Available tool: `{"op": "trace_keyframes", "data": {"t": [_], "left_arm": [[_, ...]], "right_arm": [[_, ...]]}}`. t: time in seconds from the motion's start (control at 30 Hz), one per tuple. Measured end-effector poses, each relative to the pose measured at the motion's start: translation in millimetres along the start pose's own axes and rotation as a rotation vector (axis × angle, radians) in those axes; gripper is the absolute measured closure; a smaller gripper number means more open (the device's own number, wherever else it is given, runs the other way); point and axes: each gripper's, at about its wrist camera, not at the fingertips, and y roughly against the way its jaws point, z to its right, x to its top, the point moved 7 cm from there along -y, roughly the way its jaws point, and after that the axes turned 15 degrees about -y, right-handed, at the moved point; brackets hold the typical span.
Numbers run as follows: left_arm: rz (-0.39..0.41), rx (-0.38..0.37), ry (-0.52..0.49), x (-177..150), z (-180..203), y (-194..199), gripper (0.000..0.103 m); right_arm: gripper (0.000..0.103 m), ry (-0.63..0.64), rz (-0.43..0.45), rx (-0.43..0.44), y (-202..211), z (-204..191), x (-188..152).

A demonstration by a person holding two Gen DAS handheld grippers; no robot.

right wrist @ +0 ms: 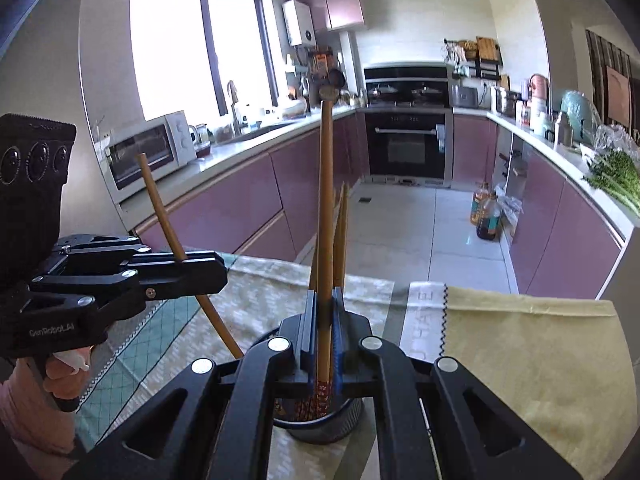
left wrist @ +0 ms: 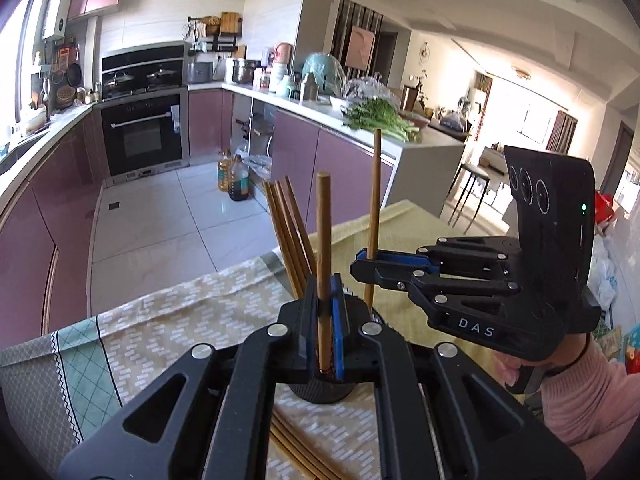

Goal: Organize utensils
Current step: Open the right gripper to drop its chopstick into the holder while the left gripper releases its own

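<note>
My left gripper [left wrist: 324, 292] is shut on a wooden chopstick [left wrist: 323, 248] held upright, its lower end in a black round holder [left wrist: 324, 394]. Several chopsticks [left wrist: 290, 232] lean in that holder. My right gripper [left wrist: 366, 264] comes in from the right, shut on a second, thinner chopstick [left wrist: 375, 200]. In the right wrist view, the right gripper [right wrist: 325, 300] clamps its chopstick [right wrist: 326, 200] over the holder [right wrist: 320, 430], where patterned chopstick tips show. The left gripper [right wrist: 216, 270] holds its tilted chopstick [right wrist: 168, 220] at the left.
A patterned tablecloth [left wrist: 180, 320] covers the table, with a yellow cloth [right wrist: 520, 340] on its right part. More chopsticks [left wrist: 296, 448] lie flat under my left gripper. Beyond the table's far edge are the tiled floor, oil bottles [left wrist: 234, 176] and purple cabinets.
</note>
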Motion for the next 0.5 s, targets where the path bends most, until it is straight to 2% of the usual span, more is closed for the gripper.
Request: {"op": "trace_keyframes", "data": {"t": [0.2,0.37,0.43,0.5], "left_arm": [[-0.059,-0.028,0.039,-8.9,-7.5,-20.3,0.096],[-0.071,-0.014,0.054,-6.0,-14.4,-30.4,0.096],[-0.075,0.002,0.058,-6.2,-15.2,-34.5,0.094],[-0.075,0.012,0.063,-8.7,-14.2,-34.7,0.082]], "right_arm": [[0.097,-0.029,-0.073,-0.007,-17.3,6.4,-6.0],[0.097,-0.054,-0.087,-0.012,-28.9,12.3,-6.4],[0.097,-0.062,-0.084,-0.014,-30.9,11.7,-7.0],[0.096,-0.071,-0.074,-0.024,-31.0,13.5,-7.7]]}}
